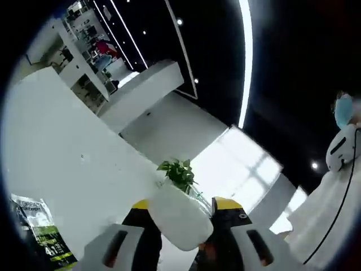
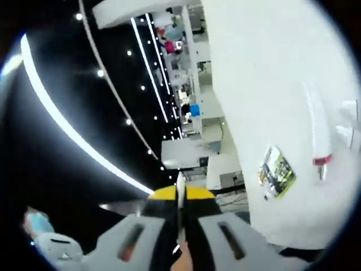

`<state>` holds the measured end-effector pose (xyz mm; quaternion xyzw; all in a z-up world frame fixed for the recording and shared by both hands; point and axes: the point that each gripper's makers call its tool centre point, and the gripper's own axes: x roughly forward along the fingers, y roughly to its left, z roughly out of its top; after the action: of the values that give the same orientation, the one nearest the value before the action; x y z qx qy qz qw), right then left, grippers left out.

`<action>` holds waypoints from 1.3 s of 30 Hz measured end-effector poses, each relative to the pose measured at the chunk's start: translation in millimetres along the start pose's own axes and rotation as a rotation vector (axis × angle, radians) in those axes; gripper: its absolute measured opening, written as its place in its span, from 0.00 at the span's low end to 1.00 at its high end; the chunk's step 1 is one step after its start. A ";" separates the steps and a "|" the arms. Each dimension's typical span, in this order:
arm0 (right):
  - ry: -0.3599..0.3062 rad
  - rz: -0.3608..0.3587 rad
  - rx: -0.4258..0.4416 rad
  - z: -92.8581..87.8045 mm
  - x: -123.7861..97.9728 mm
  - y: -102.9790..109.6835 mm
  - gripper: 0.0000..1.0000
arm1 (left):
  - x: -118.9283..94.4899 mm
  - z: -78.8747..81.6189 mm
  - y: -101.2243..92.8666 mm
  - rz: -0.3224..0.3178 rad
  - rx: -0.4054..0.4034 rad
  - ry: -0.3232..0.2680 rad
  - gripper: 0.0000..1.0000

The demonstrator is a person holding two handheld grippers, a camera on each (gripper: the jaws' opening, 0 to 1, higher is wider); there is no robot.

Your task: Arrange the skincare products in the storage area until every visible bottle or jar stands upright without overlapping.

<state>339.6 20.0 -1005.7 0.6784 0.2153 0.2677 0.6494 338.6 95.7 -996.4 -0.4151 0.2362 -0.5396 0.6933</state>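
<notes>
in the left gripper view the left gripper (image 1: 180, 226) points up toward a dark ceiling crossed by thin bright light strips (image 1: 245, 56). its two jaws, black with yellow tips and pale grey plastic bodies with slotted openings, stand apart and grasp a white bottle (image 1: 179, 219) between them. the bottle looks smooth, matte and opaque, with a rounded end; it lies tilted across the gap, its lower rounded end near the right jaw and its upper part reaching toward the left jaw's yellow tip. both jaws press against its sides. just behind the bottle's top a small green leafy plant (image 1: 179, 172) shows against a bright white wall (image 1: 62, 152). a printed poster (image 1: 42, 228) with green and black text hangs low on that wall at the left. a person in white clothing (image 1: 333, 192) stands at the right edge.

in the right gripper view the right gripper (image 2: 179, 217) has its jaws clenched flat together, yellow tips meeting along a thin seam with nothing between them. beyond it are a white wall (image 2: 271, 73) carrying a green poster (image 2: 276, 171), and the same dark ceiling with a long curved light strip (image 2: 67, 127).
</notes>
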 end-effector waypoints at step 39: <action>0.736 -0.205 -1.089 -17.1 44.4 15.1 0.00 | -2.6 -39.2 40.1 0.203 0.423 0.483 0.64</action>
<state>361.7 60.5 -986.7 0.0938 0.3207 0.4892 0.8056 329.6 88.4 -1051.3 -0.0965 0.3163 -0.5878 0.7383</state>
